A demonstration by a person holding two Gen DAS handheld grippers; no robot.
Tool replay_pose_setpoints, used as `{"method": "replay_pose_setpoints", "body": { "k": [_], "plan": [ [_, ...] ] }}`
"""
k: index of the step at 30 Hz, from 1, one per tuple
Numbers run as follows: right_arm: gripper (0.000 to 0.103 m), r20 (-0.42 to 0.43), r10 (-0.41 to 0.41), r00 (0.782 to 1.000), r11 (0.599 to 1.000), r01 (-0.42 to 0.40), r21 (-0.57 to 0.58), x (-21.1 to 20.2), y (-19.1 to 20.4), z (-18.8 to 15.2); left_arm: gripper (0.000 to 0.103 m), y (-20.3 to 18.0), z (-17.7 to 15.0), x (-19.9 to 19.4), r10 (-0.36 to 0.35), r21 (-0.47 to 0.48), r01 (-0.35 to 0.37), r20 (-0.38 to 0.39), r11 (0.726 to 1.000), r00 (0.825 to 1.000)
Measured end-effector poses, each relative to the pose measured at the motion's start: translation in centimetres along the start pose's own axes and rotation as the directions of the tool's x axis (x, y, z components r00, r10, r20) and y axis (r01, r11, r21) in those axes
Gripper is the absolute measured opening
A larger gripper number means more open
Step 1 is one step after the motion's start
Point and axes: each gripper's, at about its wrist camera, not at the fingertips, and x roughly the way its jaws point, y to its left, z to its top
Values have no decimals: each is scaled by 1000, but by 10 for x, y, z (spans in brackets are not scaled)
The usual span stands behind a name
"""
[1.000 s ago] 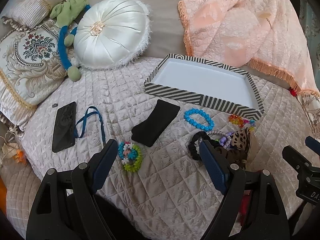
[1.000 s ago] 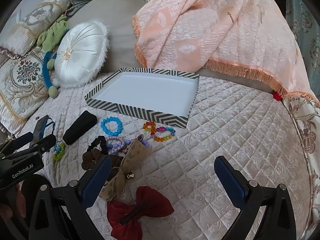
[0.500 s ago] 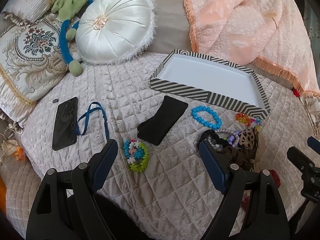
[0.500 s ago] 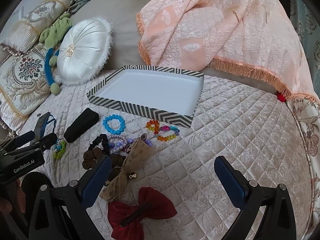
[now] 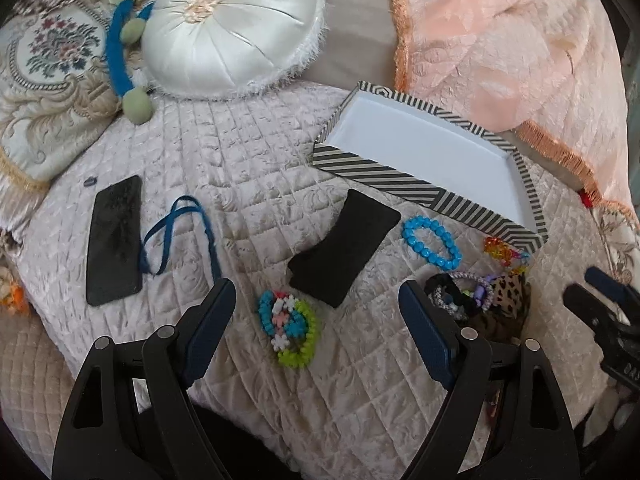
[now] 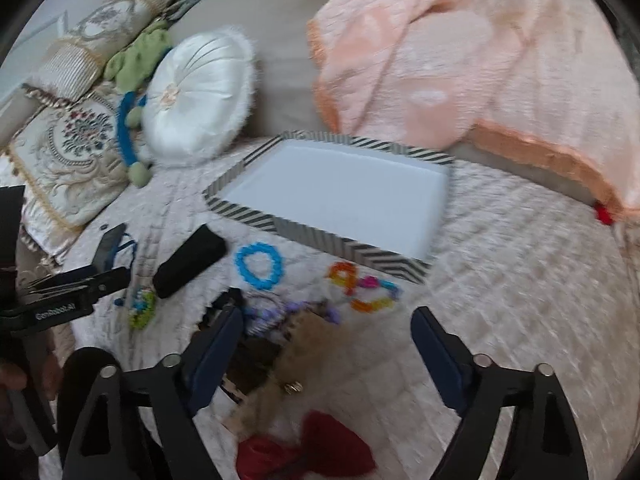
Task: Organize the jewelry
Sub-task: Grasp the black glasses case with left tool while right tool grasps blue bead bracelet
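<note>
A shallow striped cardboard tray with white inside lies empty on the quilted bed cover. Just beside its near wall lie a blue bead bracelet and an orange-pink bead bracelet; a green-blue plastic bracelet lies farther off, toward the cover's near edge.

A shallow cardboard tray is showing black-and-white diagonal stripes on its walls and plain white inside. Near it, a bright blue beaded bracelet is lying beside a plain black fabric pouch. A plastic-link bracelet is mixing turquoise, pink, white and lime green. A leopard-print fabric bow is showing tan with dark spots. The pale beige quilted bedspread is carrying a diamond-stitch pattern, and a peach fringed blanket is lying far right.
</note>
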Motion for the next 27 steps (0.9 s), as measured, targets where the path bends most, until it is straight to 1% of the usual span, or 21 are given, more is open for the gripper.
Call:
{"method": "replay_pose_setpoints", "body": {
  "k": [1,4,6,9,12,15,17,19,20,21,22,24,27],
  "plan": [
    [79,-13,11,1000,1000,-11,-6,9,2,5,84,-2,2,6,-6,14,6,-15,1000,1000],
    [63,-68,72,995,997,-73,-19,36,9,17,84,-5,7,22,-18,36,20,-55,999,998],
    [62,-106,89,990,995,-92,-30,56,16,24,84,-7,10,32,-9,51,13,-67,999,998],
    [61,-146,70,987,994,-81,-69,86,27,32,84,-11,15,48,-3,77,10,-98,997,995],
    [55,-185,69,980,993,-86,-81,108,30,38,84,-15,18,64,8,107,5,-120,994,993],
    [49,-223,54,973,992,-77,-97,130,32,41,84,-18,22,77,39,140,-21,-127,990,991],
    [34,-256,49,966,991,-79,-108,143,33,40,83,-20,25,84,47,150,-27,-132,988,990],
    [28,-266,32,964,990,-68,-128,152,34,39,63,-17,26,93,16,128,4,-156,992,988],
    [23,-254,27,967,988,-65,-143,153,36,39,46,-16,25,96,6,115,14,-172,993,985],
    [20,-251,26,968,987,-65,-150,153,36,40,44,-14,25,99,-21,93,39,-190,995,982],
    [10,-249,30,968,987,-68,-148,152,36,42,41,-10,26,100,-38,72,52,-185,996,982],
    [10,-235,46,971,987,-80,-137,145,34,45,30,-10,27,94,-45,76,58,-169,995,985],
    [10,-192,81,978,986,-107,-131,125,34,53,26,-12,32,79,-48,84,60,-140,995,989]
  ]
}}
